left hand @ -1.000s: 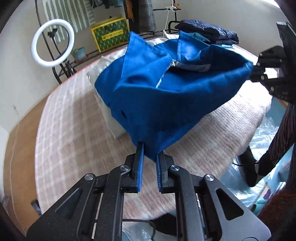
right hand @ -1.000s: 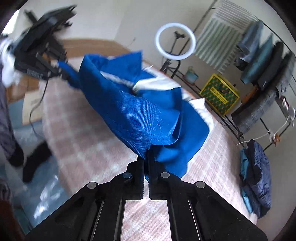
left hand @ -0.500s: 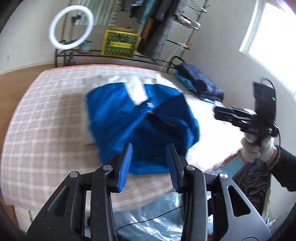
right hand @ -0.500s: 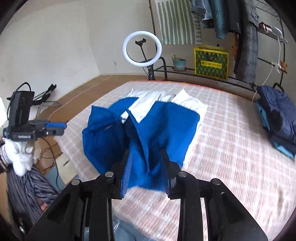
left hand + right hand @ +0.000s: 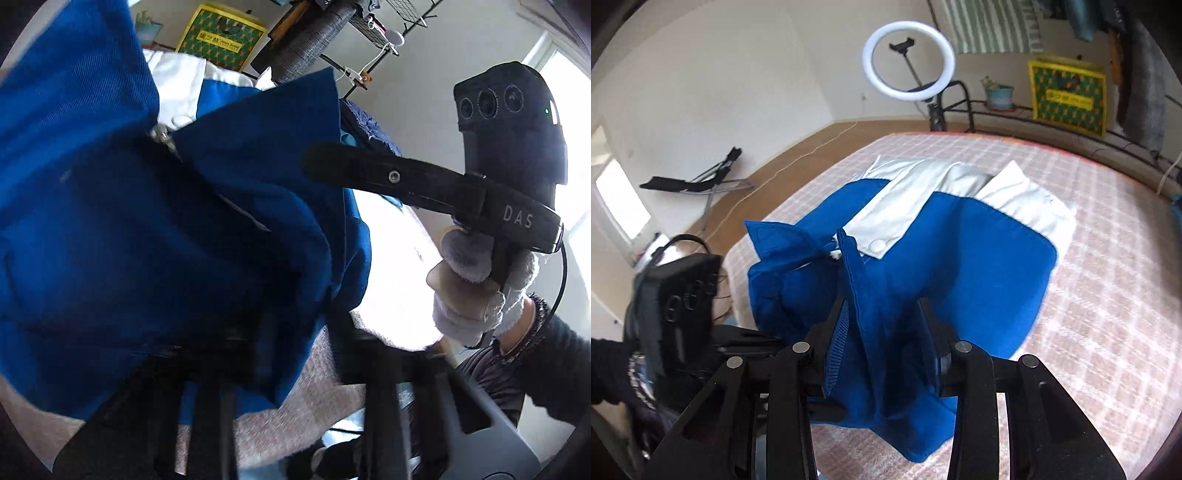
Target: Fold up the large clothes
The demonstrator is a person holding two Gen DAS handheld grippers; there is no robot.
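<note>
A blue jacket [image 5: 979, 266] with a white lining lies crumpled on the bed [image 5: 1108, 295]. My right gripper [image 5: 882, 306] hangs over its near edge and its jaws are opening. An upright fold of blue cloth stands between the pads [image 5: 834, 343] and neither pad presses on it. In the left wrist view the jacket [image 5: 129, 240] hangs close over the lens. It covers the fingertips of my left gripper [image 5: 295, 343], which is shut on the cloth. The left gripper [image 5: 757, 339] comes in from the left at the jacket's edge. A gloved hand [image 5: 469, 288] holds the right gripper [image 5: 321, 166].
A ring light [image 5: 908, 61] stands behind the bed. Beside it are a plant pot [image 5: 999, 96] and a yellow-green box [image 5: 1067, 98] under a clothes rack. Folded dark clothes [image 5: 369, 125] lie at the bed's far side. A collapsed stand [image 5: 698, 181] lies on the wooden floor.
A second ago both grippers held the jacket stretched in the air. They let it drop on the bed. Now the left has shut into the cloth, and the right straddles a fold.
</note>
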